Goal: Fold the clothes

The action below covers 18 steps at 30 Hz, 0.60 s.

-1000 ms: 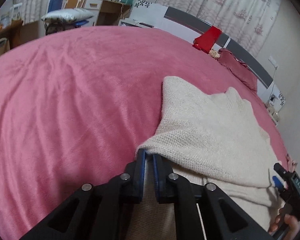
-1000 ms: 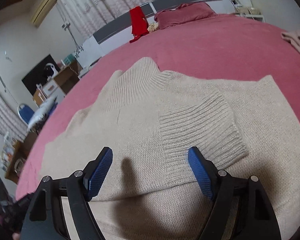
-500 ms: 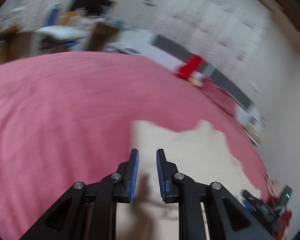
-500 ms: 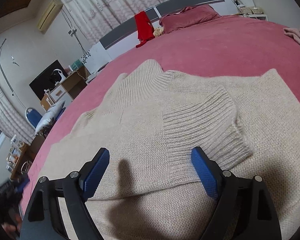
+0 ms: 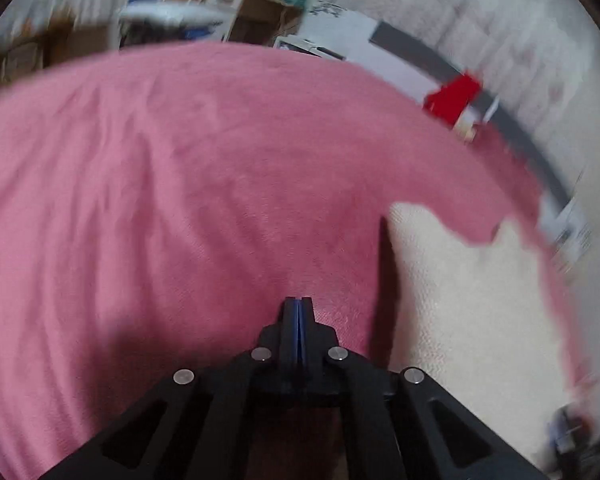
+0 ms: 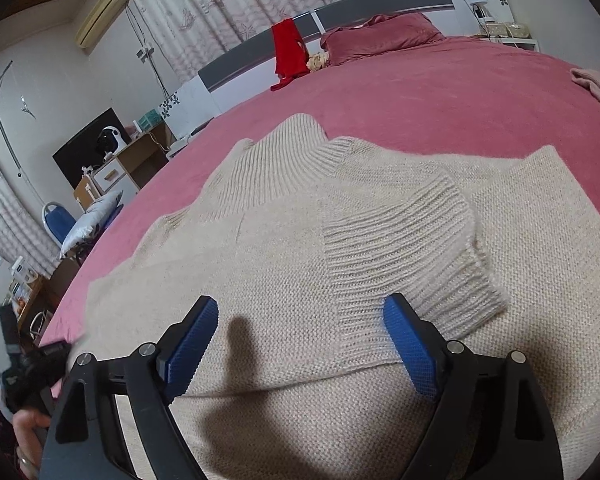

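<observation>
A cream knit sweater (image 6: 300,216) lies flat on the pink bedspread (image 6: 440,96), collar toward the headboard. One sleeve is folded across its chest, ending in a ribbed cuff (image 6: 412,248). My right gripper (image 6: 298,308) hangs wide open just above the sweater's lower part, beside that cuff, and pinches nothing. My left gripper (image 5: 298,308) is shut and empty over bare bedspread (image 5: 160,220), with the sweater's edge (image 5: 460,300) lying to its right. The left wrist view is blurred by motion.
A red garment (image 6: 287,50) hangs on the grey headboard beside a dark pink pillow (image 6: 380,34). A pink garment (image 6: 598,82) lies at the bed's right edge. A desk, drawers and a chair (image 6: 112,160) stand past the left side. A person's hand (image 6: 28,424) shows at lower left.
My left gripper let go of the sweater's edge, opened briefly, then shut empty and swung left off the sweater onto the bedspread. The right gripper stayed put and widened slightly.
</observation>
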### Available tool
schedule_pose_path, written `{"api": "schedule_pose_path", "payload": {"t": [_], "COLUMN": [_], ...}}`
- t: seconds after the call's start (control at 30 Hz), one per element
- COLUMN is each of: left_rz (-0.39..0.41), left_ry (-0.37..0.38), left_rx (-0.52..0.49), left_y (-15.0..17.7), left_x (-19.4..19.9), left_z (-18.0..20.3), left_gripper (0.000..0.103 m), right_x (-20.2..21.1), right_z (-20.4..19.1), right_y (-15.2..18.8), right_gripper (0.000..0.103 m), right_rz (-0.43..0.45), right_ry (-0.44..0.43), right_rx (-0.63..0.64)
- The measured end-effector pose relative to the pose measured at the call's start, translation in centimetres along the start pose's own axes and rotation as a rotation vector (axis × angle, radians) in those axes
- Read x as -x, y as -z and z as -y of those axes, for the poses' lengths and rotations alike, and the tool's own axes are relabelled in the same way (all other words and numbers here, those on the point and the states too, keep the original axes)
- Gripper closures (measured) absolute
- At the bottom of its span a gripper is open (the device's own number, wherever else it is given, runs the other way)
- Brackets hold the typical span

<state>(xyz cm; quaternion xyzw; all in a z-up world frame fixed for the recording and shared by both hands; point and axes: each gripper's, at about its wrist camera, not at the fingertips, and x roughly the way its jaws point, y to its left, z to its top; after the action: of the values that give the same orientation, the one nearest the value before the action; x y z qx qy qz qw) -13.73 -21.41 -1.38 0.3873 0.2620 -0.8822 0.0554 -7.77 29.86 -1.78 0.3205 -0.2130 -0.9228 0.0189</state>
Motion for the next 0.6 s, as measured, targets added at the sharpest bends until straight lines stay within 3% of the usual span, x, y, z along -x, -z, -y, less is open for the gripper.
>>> {"api": "schedule_pose_path", "payload": {"t": [0.1,0.17,0.2,0.3,0.4,0.5,0.53,0.6], "left_rz": [0.025,0.135,0.182,0.273,0.231,0.094,0.063,0.031], "left_ry": [-0.010,-0.030,0.000,0.117,0.168,0.119,0.035,-0.017], "left_rx": [0.035,0.090,0.093,-0.050,-0.276,-0.419,-0.457,-0.442], "left_y": [-0.1,-0.3,-0.5,-0.7,0.5,1.6,2.2,1.7], "left_x": [1.5,3.9,4.9,6.3,5.6,0.8,-0.5,-2.7], "left_z": [-0.3,-0.6,-0.2,3.8,8.3,12.0,12.5,11.3], "left_gripper": [0.102,0.095,0.093,0.089,0.089,0.086,0.086,0.086], "right_x": [-0.1,-0.1,-0.1,-0.1,-0.1,-0.2,-0.2,-0.2], "right_z": [-0.1,-0.1,-0.1,-0.1,-0.1,-0.1,-0.1,-0.1], "right_y": [0.0,0.0,0.0,0.0,0.0,0.0,0.0,0.0], "right_gripper": [0.017,0.016,0.016,0.016,0.016,0.016,0.016,0.016], "right_rz": [-0.001,-0.001,0.000,0.001,0.001,0.002,0.002,0.002], "right_ry": [0.005,0.005,0.003,0.001,-0.002,-0.004,-0.005,-0.006], "right_rx": [0.005,0.006,0.005,0.003,0.001,-0.001,-0.002,-0.003]}}
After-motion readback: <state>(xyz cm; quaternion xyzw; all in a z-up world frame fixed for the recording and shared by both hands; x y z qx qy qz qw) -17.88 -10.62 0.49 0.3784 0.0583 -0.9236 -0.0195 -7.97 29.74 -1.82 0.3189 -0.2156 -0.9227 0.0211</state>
